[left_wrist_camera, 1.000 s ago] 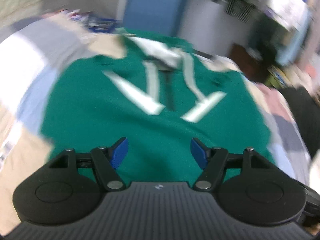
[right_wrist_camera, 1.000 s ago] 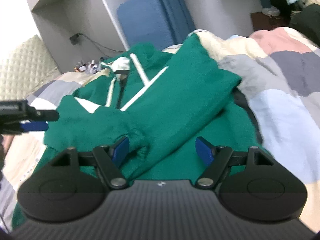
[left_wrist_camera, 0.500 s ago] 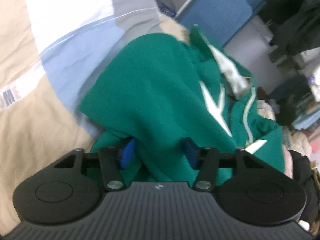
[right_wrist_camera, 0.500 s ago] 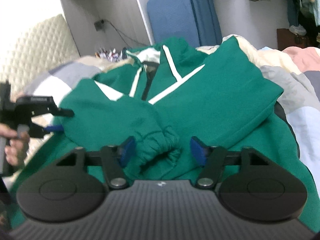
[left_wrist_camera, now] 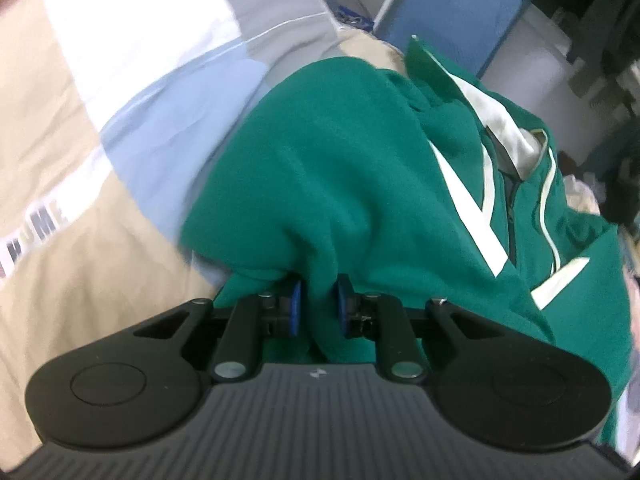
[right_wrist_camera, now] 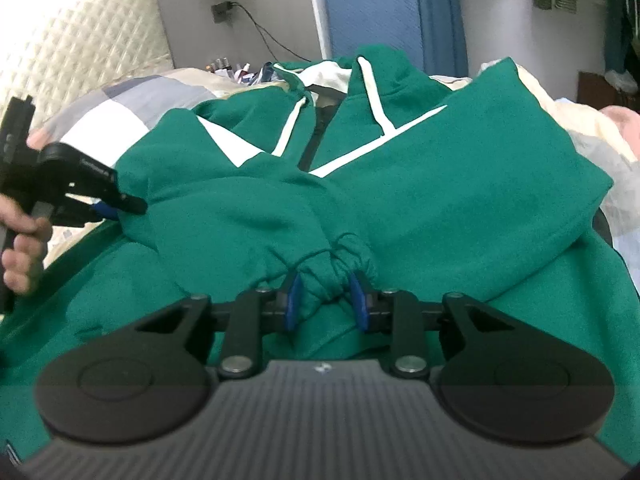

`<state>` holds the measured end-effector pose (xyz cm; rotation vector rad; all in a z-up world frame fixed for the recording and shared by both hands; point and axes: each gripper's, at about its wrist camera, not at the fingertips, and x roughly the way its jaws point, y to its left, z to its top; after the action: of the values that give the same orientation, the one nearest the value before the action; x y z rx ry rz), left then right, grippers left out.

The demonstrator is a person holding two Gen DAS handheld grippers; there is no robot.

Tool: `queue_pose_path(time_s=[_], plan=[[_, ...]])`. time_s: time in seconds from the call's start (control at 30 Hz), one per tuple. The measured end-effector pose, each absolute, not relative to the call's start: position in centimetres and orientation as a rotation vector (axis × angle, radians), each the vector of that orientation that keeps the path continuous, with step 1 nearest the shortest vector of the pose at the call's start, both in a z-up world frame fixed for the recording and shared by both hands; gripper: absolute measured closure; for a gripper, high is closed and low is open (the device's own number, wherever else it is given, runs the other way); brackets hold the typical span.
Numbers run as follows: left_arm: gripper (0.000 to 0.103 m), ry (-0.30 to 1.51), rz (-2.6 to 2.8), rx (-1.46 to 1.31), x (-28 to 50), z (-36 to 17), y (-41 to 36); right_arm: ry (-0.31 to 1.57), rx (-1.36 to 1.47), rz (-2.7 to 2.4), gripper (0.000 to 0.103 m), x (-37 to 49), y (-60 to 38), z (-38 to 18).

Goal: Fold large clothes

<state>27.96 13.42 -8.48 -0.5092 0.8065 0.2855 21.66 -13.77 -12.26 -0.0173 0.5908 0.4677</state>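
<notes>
A large green hoodie with white stripes and a zip lies front up on a bed. Its left sleeve is folded across the chest, ending in a gathered cuff. My left gripper is closing at the sleeve's outer edge, its blue pads pinching a fold of green cloth. In the right wrist view, the left gripper is at the sleeve's left end, held by a hand. My right gripper is closing too, with the cuff bunched between its pads.
A patchwork quilt in beige, white, blue and grey covers the bed. A quilted headboard stands at the back left, with a blue panel behind the hood. Small items sit at the far edge, and clothes hang at the far right.
Both grippers have come down onto the hoodie and narrowed from wide open. The left now pinches the sleeve's outer fold, and the right holds the cuff.
</notes>
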Motion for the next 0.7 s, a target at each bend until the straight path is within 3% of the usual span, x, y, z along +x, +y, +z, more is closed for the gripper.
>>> queue_pose_path(time_s=[0.07, 0.17, 0.2, 0.27, 0.3, 0.6, 0.7], plan=[[0.076, 0.802, 0.284, -0.490, 27.7, -7.8, 12.9, 0.588, -0.005, 0.466, 0.072, 21.6, -14.0, -12.1], [0.053, 0.766, 0.267, -0.491, 26.7, -6.1, 12.0, 0.581, 0.038, 0.467, 0.070, 21.3, -14.4, -11.3], [0.051, 0.740, 0.261, -0.474, 26.1, -5.4, 11.5, 0.571, 0.053, 0.468, 0.067, 21.1, -14.6, -10.8], [0.051, 0.703, 0.237, -0.414, 25.5, -3.8, 10.2, 0.533, 0.072, 0.464, 0.053, 20.4, -15.0, -9.6], [0.051, 0.685, 0.218, -0.374, 25.4, -3.0, 9.5, 0.515, 0.079, 0.465, 0.050, 20.2, -15.0, -9.2], [0.047, 0.631, 0.117, -0.376, 32.3, 1.8, 8.9, 0.447, 0.051, 0.510, 0.050, 24.1, -13.9, -3.3], [0.045, 0.618, 0.137, -0.362, 37.5, 2.1, 9.7, 0.440, 0.068, 0.501, 0.038, 29.0, -13.3, -1.3]])
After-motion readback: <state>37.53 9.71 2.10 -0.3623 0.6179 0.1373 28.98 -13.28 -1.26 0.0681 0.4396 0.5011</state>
